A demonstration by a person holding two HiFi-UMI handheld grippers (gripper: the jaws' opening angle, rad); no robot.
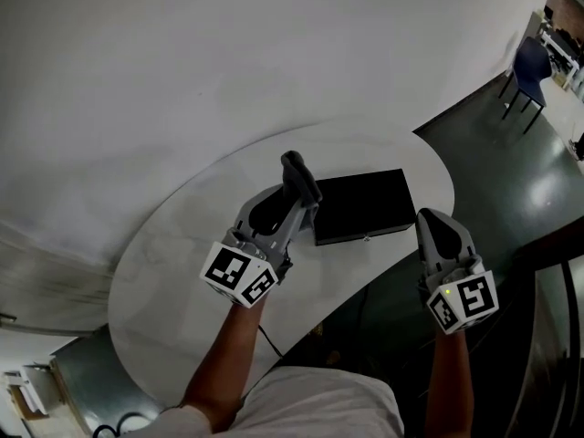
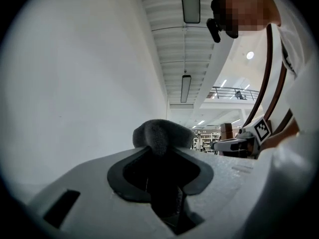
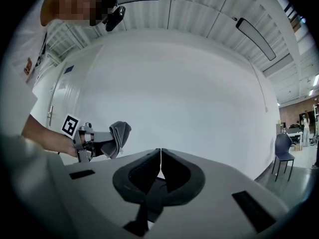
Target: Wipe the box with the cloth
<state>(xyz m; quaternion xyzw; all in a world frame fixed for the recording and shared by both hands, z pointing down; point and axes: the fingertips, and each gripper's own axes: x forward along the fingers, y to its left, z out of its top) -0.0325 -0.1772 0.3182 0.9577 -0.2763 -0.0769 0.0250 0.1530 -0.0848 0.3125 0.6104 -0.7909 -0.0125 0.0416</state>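
Right gripper [image 1: 440, 231] is at lower right of frame, off the tabletop [image 1: 182, 245] edge, jaws together on nothing. Left gripper [image 1: 294, 190] is mid-frame, jaws clamped on the cloth [image 1: 296, 167], tips pointing away from the box. Box [image 1: 363, 205] lies flat just right of the cloth, long axis roughly left-right. Left is nearer. Likely next move: tip the cloth down and right onto the lid.

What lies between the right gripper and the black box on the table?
Nothing: in the head view only a bare strip of white table separates the right gripper from the box.
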